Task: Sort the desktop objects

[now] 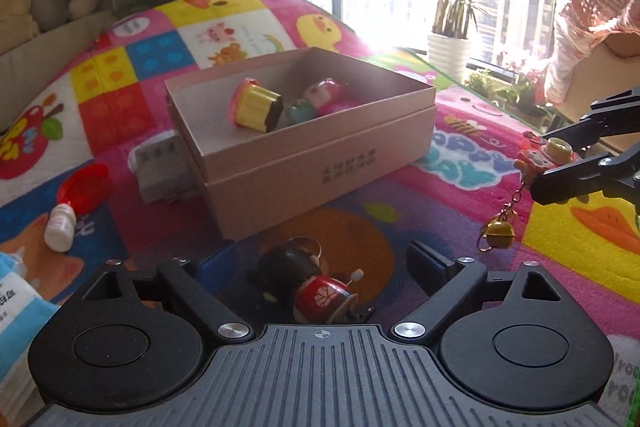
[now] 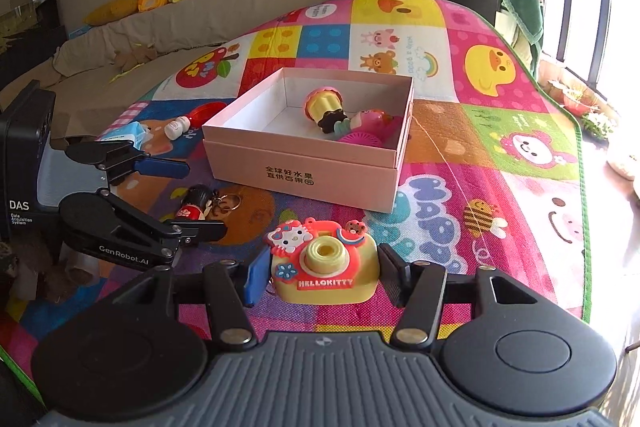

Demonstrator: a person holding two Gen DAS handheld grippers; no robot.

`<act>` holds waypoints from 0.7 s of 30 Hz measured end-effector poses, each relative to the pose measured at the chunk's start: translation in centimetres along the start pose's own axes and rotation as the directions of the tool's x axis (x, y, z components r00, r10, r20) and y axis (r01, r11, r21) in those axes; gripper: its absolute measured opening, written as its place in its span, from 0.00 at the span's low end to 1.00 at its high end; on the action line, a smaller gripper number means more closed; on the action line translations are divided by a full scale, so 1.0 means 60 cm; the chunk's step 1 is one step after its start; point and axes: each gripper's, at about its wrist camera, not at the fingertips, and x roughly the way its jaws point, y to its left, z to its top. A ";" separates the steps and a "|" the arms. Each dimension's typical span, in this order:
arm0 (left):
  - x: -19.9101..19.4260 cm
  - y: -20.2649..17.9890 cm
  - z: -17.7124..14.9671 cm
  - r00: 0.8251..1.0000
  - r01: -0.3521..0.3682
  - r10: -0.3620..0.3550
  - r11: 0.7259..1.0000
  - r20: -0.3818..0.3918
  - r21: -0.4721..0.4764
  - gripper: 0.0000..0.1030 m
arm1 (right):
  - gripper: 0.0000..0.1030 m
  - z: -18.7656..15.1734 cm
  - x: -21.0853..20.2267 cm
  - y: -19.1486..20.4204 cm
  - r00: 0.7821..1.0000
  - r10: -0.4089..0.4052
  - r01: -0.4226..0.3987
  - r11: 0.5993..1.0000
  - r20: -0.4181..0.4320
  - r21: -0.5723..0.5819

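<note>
The left gripper (image 1: 320, 267) stands wide open around a small doll keychain (image 1: 316, 287) that lies on the colourful play mat (image 1: 460, 195), its pads clear of the doll on both sides. The right gripper (image 2: 322, 277) is clamped on a yellow toy camera (image 2: 324, 267). Beyond both, near the middle of the mat, sits the pink box (image 2: 304, 163) with a cupcake toy (image 2: 322, 103) and a pink figure (image 2: 372, 119) lying inside.

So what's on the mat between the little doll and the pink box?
Only bare mat lies between the doll and the pink box, besides the doll's own keyring; the right wrist view shows it.
</note>
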 end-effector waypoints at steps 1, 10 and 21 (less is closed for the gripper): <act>-0.002 -0.001 -0.004 1.000 0.018 -0.018 1.000 -0.015 -0.019 0.92 | 0.54 -0.002 0.002 -0.001 1.000 -0.005 0.005 1.000 -0.004 0.002; -0.067 -0.064 -0.046 0.989 0.147 -0.147 0.989 -0.030 0.000 0.94 | 0.55 -0.050 0.031 -0.004 0.997 -0.050 0.049 0.999 -0.055 -0.014; -0.030 -0.066 -0.021 0.999 -0.035 0.032 0.997 -0.036 -0.073 0.91 | 0.71 -0.079 0.020 0.004 0.997 -0.072 0.071 0.997 -0.039 -0.041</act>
